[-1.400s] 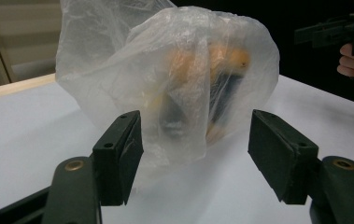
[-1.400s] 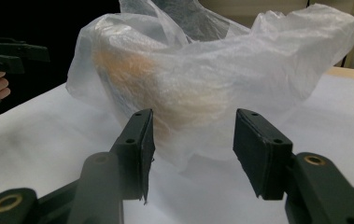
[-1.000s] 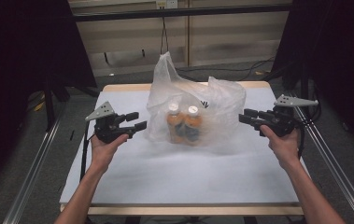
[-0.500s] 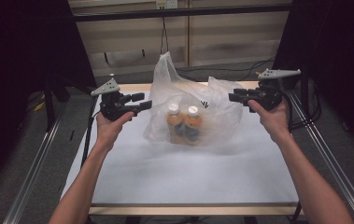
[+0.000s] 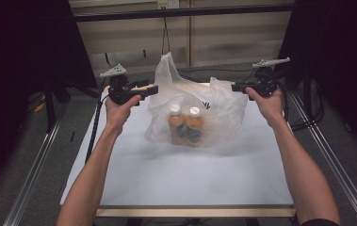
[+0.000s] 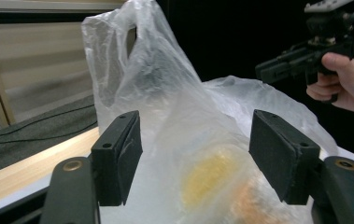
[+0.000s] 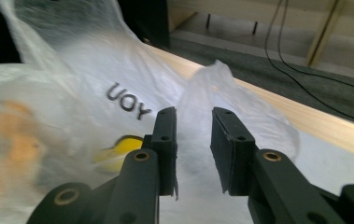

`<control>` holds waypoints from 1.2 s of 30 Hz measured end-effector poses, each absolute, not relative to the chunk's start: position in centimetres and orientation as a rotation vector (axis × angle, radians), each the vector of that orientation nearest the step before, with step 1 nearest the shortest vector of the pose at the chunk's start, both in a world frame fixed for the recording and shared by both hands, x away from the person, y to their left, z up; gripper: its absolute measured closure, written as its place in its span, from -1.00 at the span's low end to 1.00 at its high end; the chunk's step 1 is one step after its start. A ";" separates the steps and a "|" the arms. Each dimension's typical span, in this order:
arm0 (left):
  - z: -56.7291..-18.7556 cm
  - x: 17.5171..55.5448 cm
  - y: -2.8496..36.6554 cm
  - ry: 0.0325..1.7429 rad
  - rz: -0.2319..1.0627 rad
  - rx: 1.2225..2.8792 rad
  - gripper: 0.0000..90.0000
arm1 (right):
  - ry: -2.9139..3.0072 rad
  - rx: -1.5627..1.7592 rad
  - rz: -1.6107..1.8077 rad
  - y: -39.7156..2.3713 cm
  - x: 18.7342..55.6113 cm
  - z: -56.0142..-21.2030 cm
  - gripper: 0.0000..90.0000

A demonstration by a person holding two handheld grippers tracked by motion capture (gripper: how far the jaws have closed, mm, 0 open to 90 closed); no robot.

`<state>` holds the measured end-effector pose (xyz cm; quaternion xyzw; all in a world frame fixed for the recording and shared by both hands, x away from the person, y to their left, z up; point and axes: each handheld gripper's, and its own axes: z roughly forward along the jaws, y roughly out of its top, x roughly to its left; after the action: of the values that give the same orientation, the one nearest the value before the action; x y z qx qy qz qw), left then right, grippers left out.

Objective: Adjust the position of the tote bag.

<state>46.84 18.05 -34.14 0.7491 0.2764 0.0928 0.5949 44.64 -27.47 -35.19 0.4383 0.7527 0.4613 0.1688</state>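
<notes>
Both my hands have carried their grippers away from me toward the far end of the table (image 5: 133, 183), so they now flank the top of the plastic bag (image 5: 199, 101) instead of its middle. My left gripper (image 5: 151, 89) has just been opening and stands wide, pads off the film; my right gripper (image 5: 235, 86) has just been closing to a narrow gap, gripping nothing. Between them the bag stands upright at the table's far middle with two orange bottles (image 5: 185, 125) side by side inside.
</notes>
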 end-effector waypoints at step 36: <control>-35.4 47.8 15.9 0.608 0.167 1.847 1.00 | 2.199 1.311 1.197 -28.3 46.0 -37.9 1.00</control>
<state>47.80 15.91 -35.42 0.7839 0.2578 0.0709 0.5604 45.96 -28.29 -37.92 0.4582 0.7684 0.4182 0.1573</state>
